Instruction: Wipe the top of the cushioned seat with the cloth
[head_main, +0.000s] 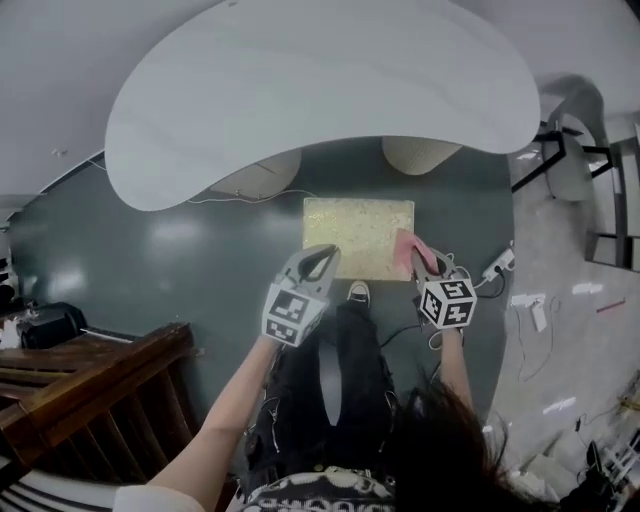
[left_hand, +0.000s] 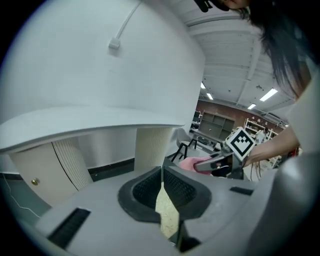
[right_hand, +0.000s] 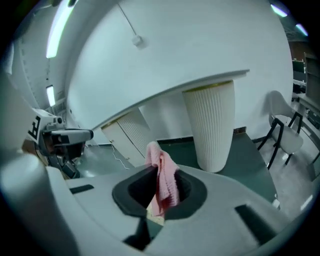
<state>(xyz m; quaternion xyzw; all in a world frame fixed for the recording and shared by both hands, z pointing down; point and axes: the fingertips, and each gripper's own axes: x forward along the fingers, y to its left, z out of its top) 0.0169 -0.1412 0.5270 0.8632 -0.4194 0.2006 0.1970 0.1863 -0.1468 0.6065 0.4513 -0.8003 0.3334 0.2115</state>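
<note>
Pink cloth (right_hand: 169, 192) is pinched in the right hand-held gripper (right_hand: 161, 175), hanging limp from the clamped jaws just over the near right edge of the cushioned seat (head_main: 358, 235) down on the floor (head_main: 180, 250). It looks light and floppy, so I'd guess it bunches up while wiping; holding a gathered fold seems fine. Left hand-held gripper (left_hand: 161, 170) is closed on nothing, by the seat's near left corner.

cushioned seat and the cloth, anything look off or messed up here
Nothing stands out. The cushioned seat sits flat and square, with no spill or tear visible from the head view. The pink cloth is bunched in the shut right gripper over the seat's right edge; the left gripper is shut and empty.
</note>
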